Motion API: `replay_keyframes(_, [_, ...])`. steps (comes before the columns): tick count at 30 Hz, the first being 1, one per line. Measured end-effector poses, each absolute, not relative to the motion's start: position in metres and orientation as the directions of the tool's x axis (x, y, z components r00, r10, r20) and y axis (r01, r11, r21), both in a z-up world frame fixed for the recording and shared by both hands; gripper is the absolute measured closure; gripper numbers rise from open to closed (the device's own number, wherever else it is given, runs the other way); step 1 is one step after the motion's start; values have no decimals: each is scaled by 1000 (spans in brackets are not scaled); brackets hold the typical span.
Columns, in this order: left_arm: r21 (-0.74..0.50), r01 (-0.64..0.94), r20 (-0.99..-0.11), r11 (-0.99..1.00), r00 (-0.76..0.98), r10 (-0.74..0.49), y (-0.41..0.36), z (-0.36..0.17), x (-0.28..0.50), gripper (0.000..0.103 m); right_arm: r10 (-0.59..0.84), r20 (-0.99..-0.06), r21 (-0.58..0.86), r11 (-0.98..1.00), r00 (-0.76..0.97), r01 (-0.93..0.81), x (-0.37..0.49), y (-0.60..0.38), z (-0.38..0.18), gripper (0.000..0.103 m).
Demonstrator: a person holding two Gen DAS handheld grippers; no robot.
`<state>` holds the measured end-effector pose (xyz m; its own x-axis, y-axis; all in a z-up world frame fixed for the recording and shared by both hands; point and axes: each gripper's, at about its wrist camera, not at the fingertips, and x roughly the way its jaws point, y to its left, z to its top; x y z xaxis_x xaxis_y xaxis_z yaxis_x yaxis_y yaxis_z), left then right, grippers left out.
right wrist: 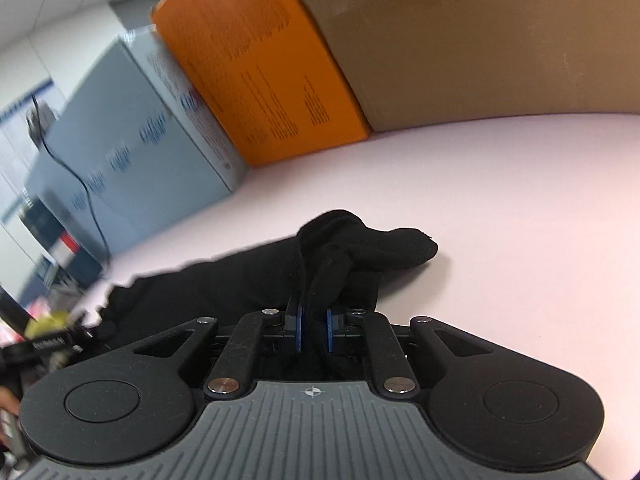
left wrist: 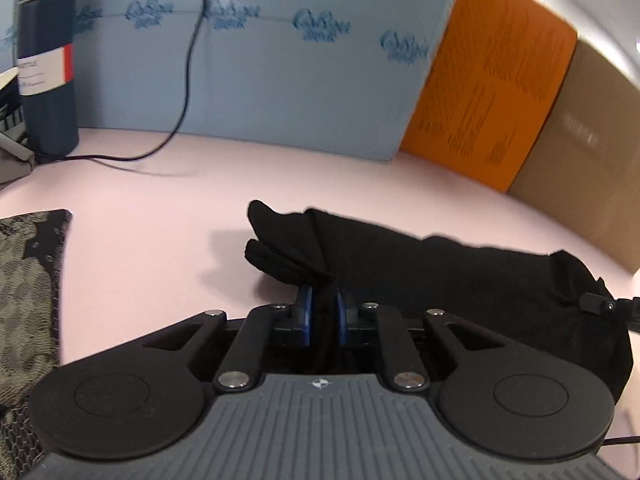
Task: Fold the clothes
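The left gripper (left wrist: 323,300) and right gripper (right wrist: 313,316) each pinch an end of the black garment (left wrist: 440,276) stretched over the pink table (left wrist: 160,220). Only the left view shows a grey patterned cloth (left wrist: 24,280) — and a dark cylinder (left wrist: 48,60).

Blue box (left wrist: 248,76), orange box (left wrist: 488,92), brown box (left wrist: 580,160) along back of pink table (left wrist: 160,240); black cable (left wrist: 184,92); dark cylinder (left wrist: 48,60) left.

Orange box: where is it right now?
The orange box stands at the back of the pink table, between the blue box and the brown carton, beyond the black garment.
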<state>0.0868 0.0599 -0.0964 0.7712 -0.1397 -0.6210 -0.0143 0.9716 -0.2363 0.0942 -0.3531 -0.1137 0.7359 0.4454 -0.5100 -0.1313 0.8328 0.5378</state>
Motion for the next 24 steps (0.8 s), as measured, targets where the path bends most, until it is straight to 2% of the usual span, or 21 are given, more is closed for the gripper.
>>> replay_keyframes(5, [-274, -9, -547, 962, 824, -148, 74, -70, 68, 93, 540, -383, 630, 746, 749, -216, 89, -342, -77, 93])
replay_keyframes(6, [-275, -11, -522, 961, 841, -140, 79, -61, 62, 96, 565, -353, 644, 725, 745, -244, 90, -335, -68, 93])
replay_keyframes(7, [-277, -13, -497, 961, 858, -131, 83, -52, 56, 103, 590, -322, 656, 703, 740, -274, 91, -329, -58, 93])
replay_keyframes(13, [-280, -98, -344, 955, 939, -4, 141, 10, 8, 103, 729, -190, 688, 577, 658, -440, 117, -269, -5, 93])
replay_keyframes(15, [-300, -133, -375, 945, 927, 11, 162, 14, 2, 101, 755, -180, 678, 559, 630, -477, 124, -249, 9, 93])
replay_keyframes(16, [-314, -146, -427, 938, 904, -2, 169, 8, 5, 97, 765, -184, 675, 555, 617, -487, 127, -242, 14, 93])
replay_keyframes(17, [-336, -153, -490, 930, 871, -33, 173, -3, 12, 77, 769, -191, 671, 556, 610, -490, 127, -238, 16, 93])
replay_keyframes(18, [-357, -162, -527, 920, 848, -55, 171, -18, 17, 40, 772, -199, 667, 558, 604, -493, 127, -235, 17, 93])
replay_keyframes(19, [-378, -171, -561, 910, 824, -78, 169, -33, 22, 18, 772, -208, 664, 562, 601, -493, 126, -234, 17, 93])
replay_keyframes(24, [-396, -182, -671, 900, 726, -148, 133, -92, 55, 17, 737, -253, 668, 601, 626, -438, 110, -251, 6, 93])
